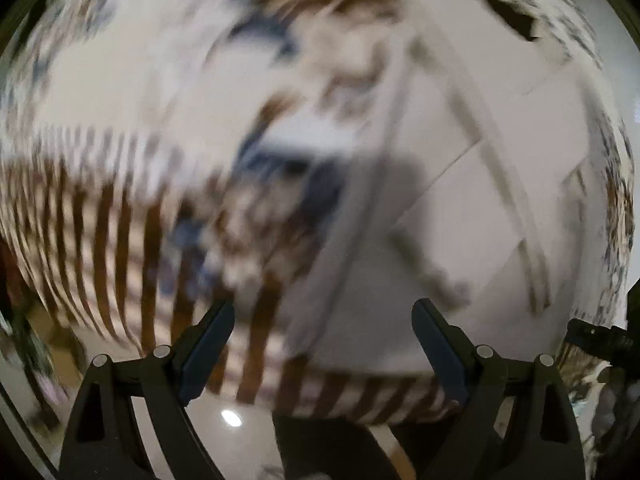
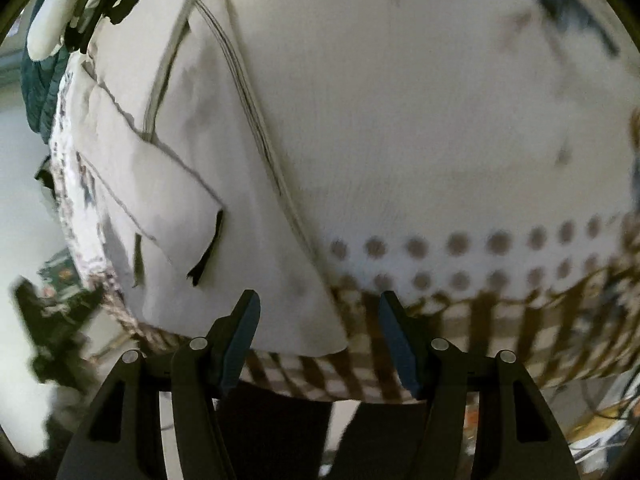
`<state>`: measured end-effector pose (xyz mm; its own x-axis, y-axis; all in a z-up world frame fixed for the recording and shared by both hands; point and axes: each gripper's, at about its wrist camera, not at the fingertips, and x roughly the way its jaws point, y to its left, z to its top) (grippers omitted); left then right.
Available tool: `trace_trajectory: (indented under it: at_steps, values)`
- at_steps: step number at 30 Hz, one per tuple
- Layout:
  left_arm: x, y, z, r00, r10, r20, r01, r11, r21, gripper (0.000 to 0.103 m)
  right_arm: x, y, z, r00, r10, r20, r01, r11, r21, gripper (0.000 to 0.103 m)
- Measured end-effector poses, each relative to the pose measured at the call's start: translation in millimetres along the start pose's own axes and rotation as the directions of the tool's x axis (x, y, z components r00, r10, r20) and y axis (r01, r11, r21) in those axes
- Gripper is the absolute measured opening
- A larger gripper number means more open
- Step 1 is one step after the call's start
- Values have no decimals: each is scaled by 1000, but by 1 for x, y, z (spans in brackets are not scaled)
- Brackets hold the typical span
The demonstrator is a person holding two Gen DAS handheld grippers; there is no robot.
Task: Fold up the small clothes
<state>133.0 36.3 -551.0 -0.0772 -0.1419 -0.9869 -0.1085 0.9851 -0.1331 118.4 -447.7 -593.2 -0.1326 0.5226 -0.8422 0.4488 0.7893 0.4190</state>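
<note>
Lying on the patterned cloth (image 2: 500, 312), a white garment (image 2: 192, 208).

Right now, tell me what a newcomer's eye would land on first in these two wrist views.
The pale grey garment with piped seams fills the right wrist view, lying on a white cloth with brown stripes and dots just beyond the open right gripper. In the left wrist view the brown stripes sweep across the left side, heavily blurred, with the open left gripper at the bottom.
</note>
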Motion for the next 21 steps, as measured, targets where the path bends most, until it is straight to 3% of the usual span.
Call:
trace_trajectory:
  at_steps: [3,4,5,6,7,8,10,15,18,21]
  values:
    - [15,18,-14,994,-98,-41,94,992,-79,88,8,-13,-4,999,43,-30,-43,999,31,63]
    - [17,20,-16,993,-111,-41,107,991,-85,77,9,-17,-7,998,50,-36,-49,998,40,63]
    - [19,19,-19,990,-134,-39,130,988,-86,62,7,-22,-9,997,60,-42,-58,997,48,63]
    - [20,18,-21,989,-142,-41,138,987,-84,16,21,-13,-12,997,64,-42,-62,997,53,63]
    - [19,16,-25,987,-152,-43,148,985,-85,4,25,-14,-13,997,67,-42,-64,996,57,60]
    - [16,13,-25,988,-154,-32,150,985,-86,4,25,-12,-15,997,70,-35,-68,996,54,53]
    - [7,7,-26,984,-176,-7,174,980,-99,4,29,-4,-19,999,45,-29,-43,998,40,12]
    - [-42,19,-13,956,-282,82,292,937,-190,4,14,11,-17,995,99,4,-100,994,51,5]
    - [-61,18,20,928,-332,170,363,910,-202,4,-16,30,5,987,154,54,-156,987,35,5]
    - [-73,4,67,904,-355,239,400,899,-176,4,-51,41,45,971,195,139,-200,980,22,5]
